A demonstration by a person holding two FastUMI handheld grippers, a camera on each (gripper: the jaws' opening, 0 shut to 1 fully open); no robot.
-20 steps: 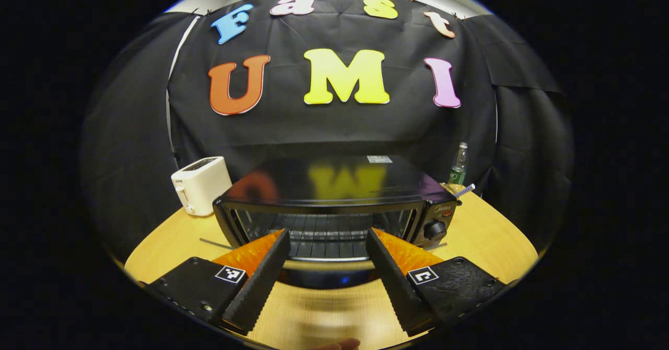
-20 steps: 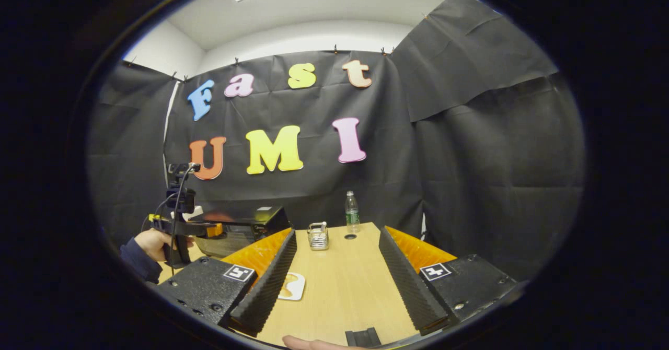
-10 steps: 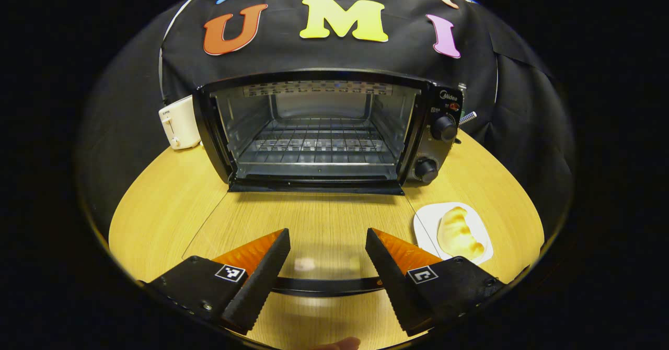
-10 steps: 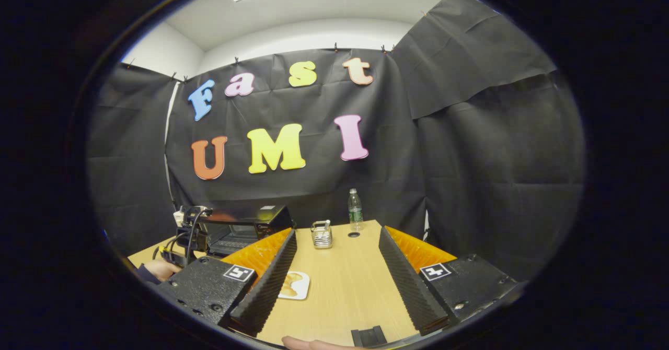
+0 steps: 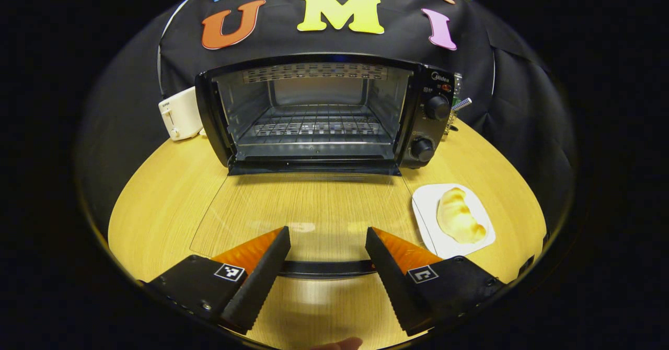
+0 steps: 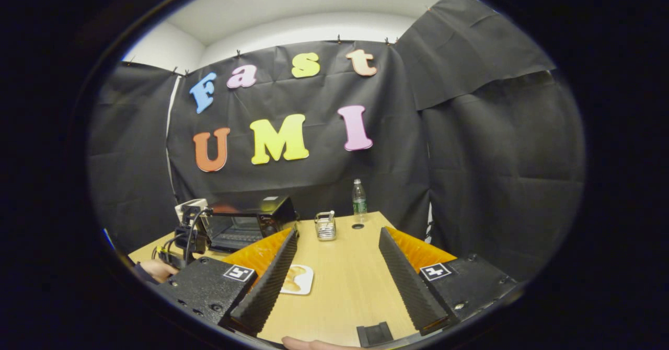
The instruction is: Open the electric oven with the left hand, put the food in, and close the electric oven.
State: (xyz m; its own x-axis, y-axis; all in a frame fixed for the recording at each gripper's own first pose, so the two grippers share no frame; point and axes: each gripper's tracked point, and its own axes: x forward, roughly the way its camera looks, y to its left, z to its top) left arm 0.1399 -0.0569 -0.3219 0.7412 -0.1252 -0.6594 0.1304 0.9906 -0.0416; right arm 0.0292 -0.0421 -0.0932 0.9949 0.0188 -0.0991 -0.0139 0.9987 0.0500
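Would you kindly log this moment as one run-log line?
oven: door down | croissant: on plate | left gripper: open | right gripper: open

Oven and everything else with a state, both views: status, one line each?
Oven: door fully down, flat over the table, rack bare.
Croissant: on its white plate, right of the door, not yet picked.
Left hand-held gripper: open, door handle between its fingers, unpinched.
Right hand-held gripper: open, holding nothing.
Bottle: upright, capped.
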